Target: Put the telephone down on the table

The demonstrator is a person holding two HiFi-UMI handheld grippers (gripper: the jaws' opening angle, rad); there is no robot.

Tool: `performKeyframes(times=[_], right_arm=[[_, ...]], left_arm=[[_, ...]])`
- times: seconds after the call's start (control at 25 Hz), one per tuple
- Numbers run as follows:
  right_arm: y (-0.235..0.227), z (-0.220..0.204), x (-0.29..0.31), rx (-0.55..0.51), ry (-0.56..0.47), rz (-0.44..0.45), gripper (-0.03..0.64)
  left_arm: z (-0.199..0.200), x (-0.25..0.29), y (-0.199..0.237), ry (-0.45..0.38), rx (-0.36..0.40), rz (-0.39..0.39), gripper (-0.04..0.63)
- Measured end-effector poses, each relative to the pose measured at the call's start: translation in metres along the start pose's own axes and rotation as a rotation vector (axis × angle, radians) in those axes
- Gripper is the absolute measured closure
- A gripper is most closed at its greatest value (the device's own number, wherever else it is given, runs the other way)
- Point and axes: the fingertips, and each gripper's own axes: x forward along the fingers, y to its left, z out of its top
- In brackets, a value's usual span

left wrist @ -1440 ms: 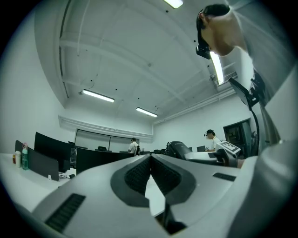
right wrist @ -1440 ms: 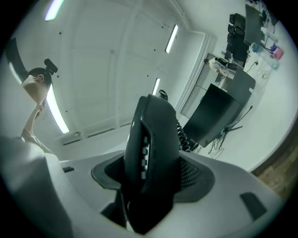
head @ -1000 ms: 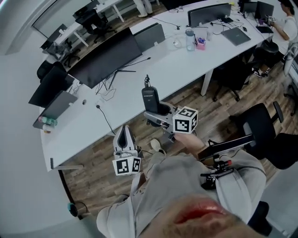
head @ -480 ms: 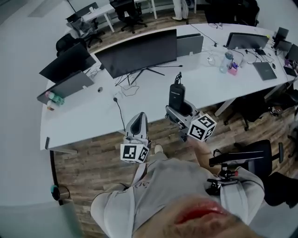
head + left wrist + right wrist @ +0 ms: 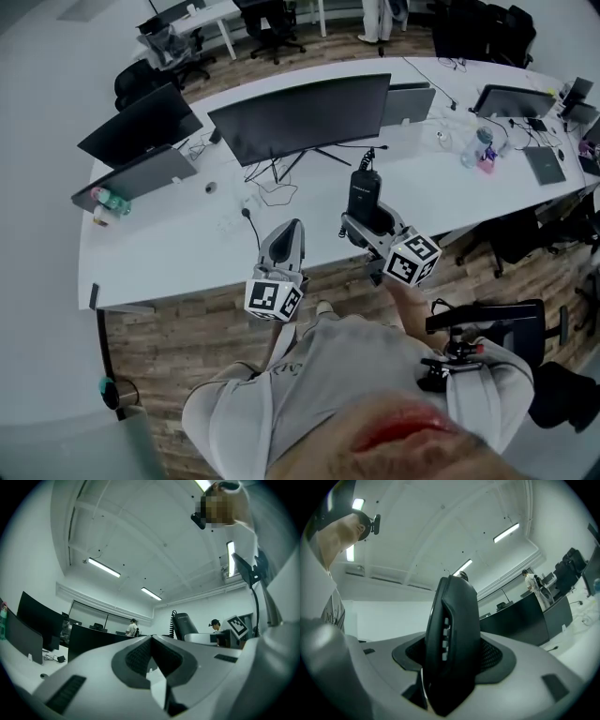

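A black telephone handset with a short aerial stands upright in my right gripper, which is shut on it. It hangs over the near edge of the long white table, in front of the wide black monitor. In the right gripper view the telephone fills the space between the jaws, its side buttons showing. My left gripper is shut and holds nothing, pointing up beside the table's near edge. In the left gripper view its gripper has the pads pressed together, and the telephone shows to the right.
More monitors and a laptop stand on the table's left part. Cables lie under the wide monitor. A bottle and a pink item sit at the right. Office chairs stand on the wooden floor to my right.
The view has swung so that the table lies squarely ahead. Both grippers have come closer to the table's near edge. The right one still holds the telephone upright.
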Motion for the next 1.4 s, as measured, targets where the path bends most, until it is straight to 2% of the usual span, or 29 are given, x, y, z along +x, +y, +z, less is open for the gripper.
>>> performKeyframes(times=[0.44,0.68,0.84,1.12,1.4], right_arm=[[-0.013,-0.001,0.050,-0.075,-0.023,-0.052,0.331],[-0.025,-0.016,0.061,-0.038,-0.021,-0.097,0.331],[-0.028,-0.020,0.066,-0.036,-0.003,-0.097,0.331],[-0.057,-0.006,0.072,-0.023,-0.005,-0.064,0.331],[-0.111,0.023,0.098,0.002,-0.012,0.005,0.331]], left_arm=[[-0.013,0.036,0.056,0.006,-0.035,-0.071,0.584],[-0.024,0.050,0.065,0.026,-0.050,-0.134,0.584],[-0.029,0.059,0.069,0.031,-0.063,-0.146,0.584],[-0.040,0.087,0.058,0.043,-0.066,-0.119,0.584],[-0.030,0.125,0.062,0.020,-0.054,0.013,0.584]])
